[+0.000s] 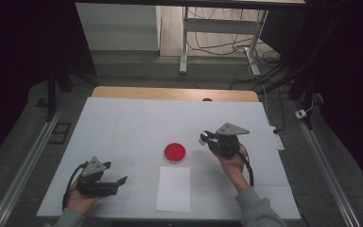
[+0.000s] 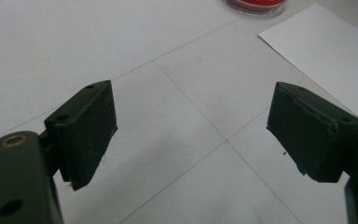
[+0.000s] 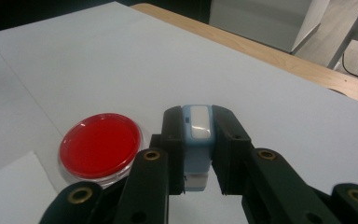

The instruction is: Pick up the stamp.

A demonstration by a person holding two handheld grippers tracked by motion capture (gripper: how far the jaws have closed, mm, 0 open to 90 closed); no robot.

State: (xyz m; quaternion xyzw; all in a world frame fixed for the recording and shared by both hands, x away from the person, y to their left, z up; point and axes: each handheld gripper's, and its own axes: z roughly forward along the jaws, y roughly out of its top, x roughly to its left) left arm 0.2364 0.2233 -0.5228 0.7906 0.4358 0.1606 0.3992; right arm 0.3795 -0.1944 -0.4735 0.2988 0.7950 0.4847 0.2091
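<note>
1. The right gripper (image 3: 196, 154) has its jaws clamped on a small light-blue stamp (image 3: 197, 140), held at center-right of the high view, just right of the red ink pad (image 1: 175, 152).
2. The stamp's long axis runs along the jaws, white end pointing away from the hand, toward the upper left of the high view.
3. Risk, I'd say: the grip's narrow, so pressing down at a tilt could twist it loose or smear the white paper (image 1: 173, 188).
4. The left gripper (image 2: 191, 135) sits lower left, jaws wide open, holding nothing.
</note>
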